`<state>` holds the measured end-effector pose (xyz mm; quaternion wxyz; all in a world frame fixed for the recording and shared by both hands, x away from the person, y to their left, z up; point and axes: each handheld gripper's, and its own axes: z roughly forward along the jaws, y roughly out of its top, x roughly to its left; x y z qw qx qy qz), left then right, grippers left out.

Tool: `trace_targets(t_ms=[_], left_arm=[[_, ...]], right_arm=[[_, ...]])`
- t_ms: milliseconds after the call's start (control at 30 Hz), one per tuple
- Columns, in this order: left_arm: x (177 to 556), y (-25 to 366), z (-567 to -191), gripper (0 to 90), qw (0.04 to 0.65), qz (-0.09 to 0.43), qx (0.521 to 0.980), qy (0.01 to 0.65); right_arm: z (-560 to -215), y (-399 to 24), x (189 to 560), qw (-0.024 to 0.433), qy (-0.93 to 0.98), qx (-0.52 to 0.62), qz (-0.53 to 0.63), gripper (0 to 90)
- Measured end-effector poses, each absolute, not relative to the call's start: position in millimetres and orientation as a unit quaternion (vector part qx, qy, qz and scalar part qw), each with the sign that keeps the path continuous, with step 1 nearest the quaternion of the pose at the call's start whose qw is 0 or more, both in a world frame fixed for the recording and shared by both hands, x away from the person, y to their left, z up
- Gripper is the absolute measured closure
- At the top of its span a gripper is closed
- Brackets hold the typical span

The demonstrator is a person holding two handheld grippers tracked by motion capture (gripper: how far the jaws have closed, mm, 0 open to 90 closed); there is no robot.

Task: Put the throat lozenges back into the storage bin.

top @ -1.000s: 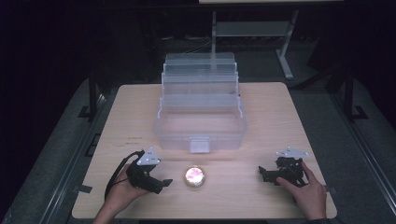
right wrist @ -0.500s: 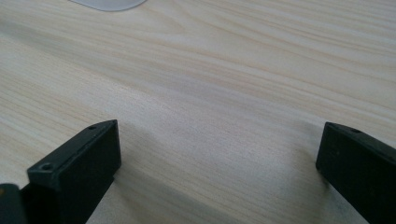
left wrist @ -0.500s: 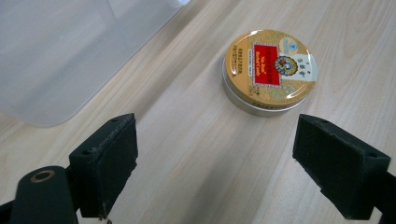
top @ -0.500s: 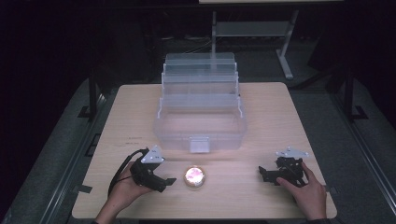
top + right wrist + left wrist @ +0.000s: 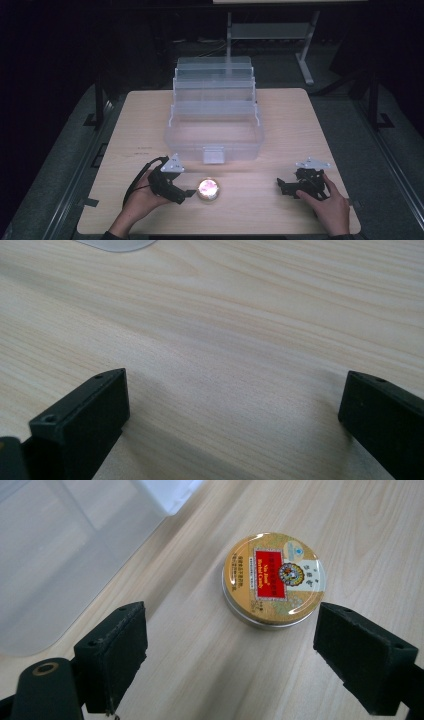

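- Round tin (image 5: 272,580) lies flat on the worktop (image 5: 290,115), lid up, just in front of the clear plastic box (image 5: 214,120) and near its front latch (image 5: 213,155). In the high view the tin (image 5: 208,189) shows as a bright disc between the two hands.
- Left gripper (image 5: 187,194) sits low at the tin's left side, aimed across the worktop at it. Its fingers (image 5: 115,652) are spread wide; the tin lies ahead of them, nearer the far finger, and nothing is pinched.
- Judgement: the spread looks wider than the tin, so the gripper seems set up to slide forward and take the tin by its rim.
- Right gripper (image 5: 281,186) rests near the worktop's right front, well apart from the tin. Its fingers (image 5: 85,422) are spread, with bare wood between them. It looks parked, out of the left hand's way.
- The box stands open, its stepped trays fanned back and the bottom compartment exposed toward the person. It reads as a likely place for the tin, though that is a guess.
- The tin is round, so it has no long axis on the worktop; its short axis stands upright.
- The red and gold label runs slantwise in the left gripper view. The print is too small to read.
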<state>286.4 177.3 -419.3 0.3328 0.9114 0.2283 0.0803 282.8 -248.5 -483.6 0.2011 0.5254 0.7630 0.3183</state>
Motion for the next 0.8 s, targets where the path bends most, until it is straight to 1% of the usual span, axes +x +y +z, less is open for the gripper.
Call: trace_targets(t_ms=[567,800], left_arm=[[294,154,-420,13.3,0.314,0.069,0.925,0.204],[297,143,-422,13.3,0.297,0.063,0.934,0.19]], right_arm=[[-484,-248,283,0.201,0.763,0.526,0.318,0.0],[-484,-248,283,0.201,0.763,0.526,0.318,0.0]])
